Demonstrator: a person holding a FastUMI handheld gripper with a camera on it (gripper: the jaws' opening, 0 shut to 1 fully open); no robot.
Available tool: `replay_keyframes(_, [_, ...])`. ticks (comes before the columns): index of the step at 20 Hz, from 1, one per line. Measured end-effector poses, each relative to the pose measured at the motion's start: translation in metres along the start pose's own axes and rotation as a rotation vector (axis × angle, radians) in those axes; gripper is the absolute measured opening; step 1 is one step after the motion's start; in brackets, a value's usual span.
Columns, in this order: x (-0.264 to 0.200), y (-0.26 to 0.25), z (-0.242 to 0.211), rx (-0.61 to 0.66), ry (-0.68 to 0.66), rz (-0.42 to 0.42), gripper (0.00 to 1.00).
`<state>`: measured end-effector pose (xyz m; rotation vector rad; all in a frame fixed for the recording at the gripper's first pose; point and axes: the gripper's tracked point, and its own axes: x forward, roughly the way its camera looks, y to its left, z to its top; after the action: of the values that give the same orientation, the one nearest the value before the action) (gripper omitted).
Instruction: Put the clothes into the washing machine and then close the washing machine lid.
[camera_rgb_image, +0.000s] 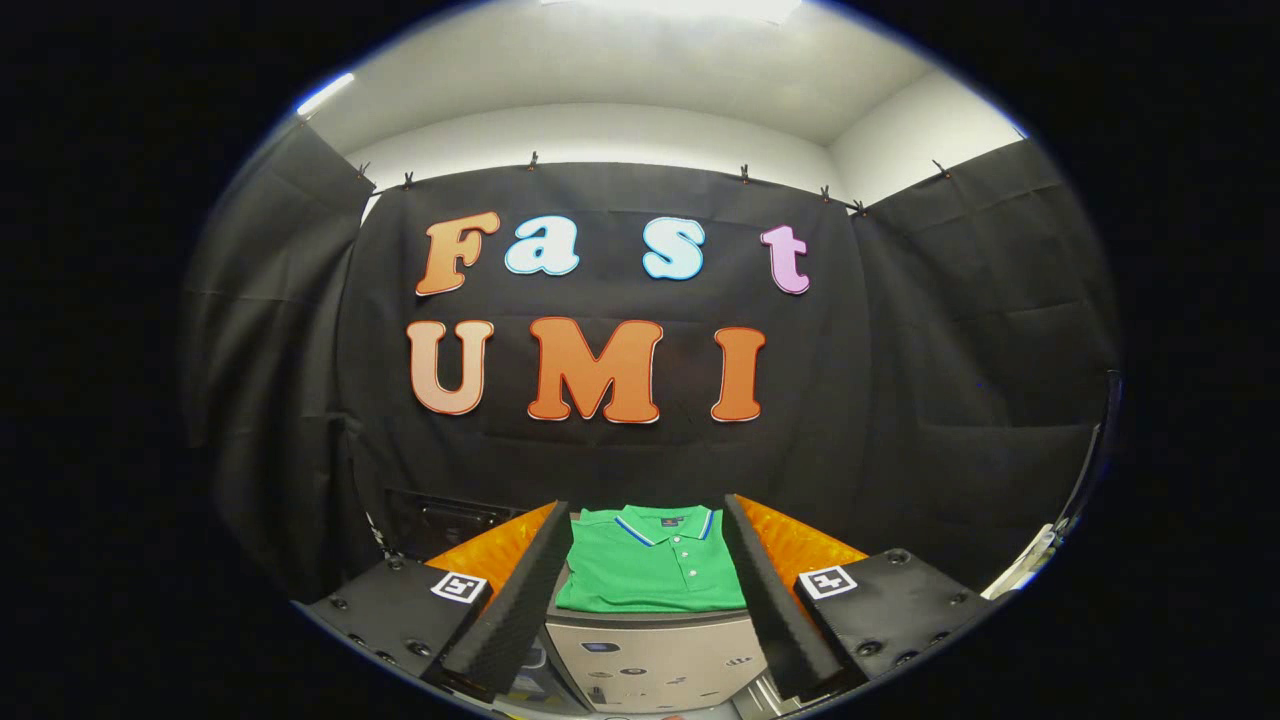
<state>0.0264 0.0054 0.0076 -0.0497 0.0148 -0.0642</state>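
Hovering above the washing machine (650, 650), the gripper (648, 570) had its fingers (520, 590) spread wide, holding nothing. A folded green polo shirt (648, 565) lay flat on the machine's grey top, framed between the fingers, touching neither.

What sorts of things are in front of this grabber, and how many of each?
Green polo shirt, folded, beyond the open gripper: 1
Grey machine it lies on: 1
Gripper fingers: 2
Total: 4
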Motion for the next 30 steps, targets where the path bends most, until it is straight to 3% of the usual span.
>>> replay_keyframes(6, [0.028,-0.002,-0.009,-0.027,0.023,-0.002,0.98])
replay_keyframes(11, [0.083,-0.015,-0.039,0.008,0.083,-0.015,0.98])
replay_keyframes(20, [0.208,-0.046,-0.124,0.015,0.283,-0.015,0.98])
replay_keyframes(30, [0.285,-0.071,-0.223,0.073,0.584,0.03,0.98])
